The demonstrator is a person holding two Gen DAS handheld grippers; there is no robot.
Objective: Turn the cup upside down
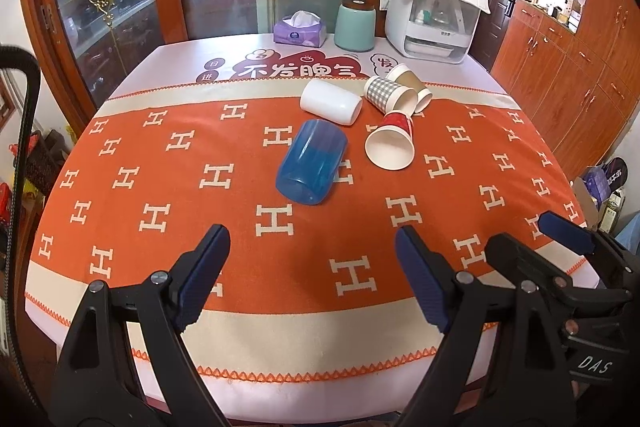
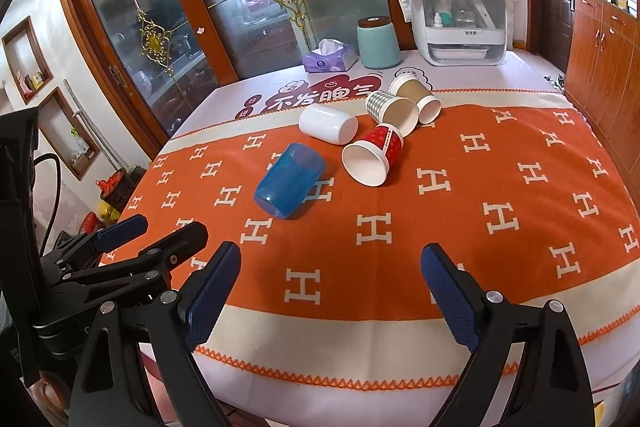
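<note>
Several cups lie on their sides on the orange cloth: a blue plastic cup (image 1: 312,163) (image 2: 290,179), a white cup (image 1: 331,101) (image 2: 328,124), a red paper cup (image 1: 391,143) (image 2: 373,155), a checked paper cup (image 1: 389,95) (image 2: 390,111) and a brown paper cup (image 1: 412,85) (image 2: 416,96). My left gripper (image 1: 312,247) is open and empty, above the near part of the cloth, short of the blue cup. My right gripper (image 2: 330,263) is open and empty, also near the front edge; it shows at the right of the left wrist view (image 1: 532,235).
At the table's back stand a purple tissue box (image 1: 300,31) (image 2: 329,58), a mint canister (image 1: 355,25) (image 2: 378,43) and a white appliance under a cloth (image 1: 432,15) (image 2: 460,23). Glass doors stand behind, wooden cabinets to the right. The table's front edge (image 1: 320,399) is close below the grippers.
</note>
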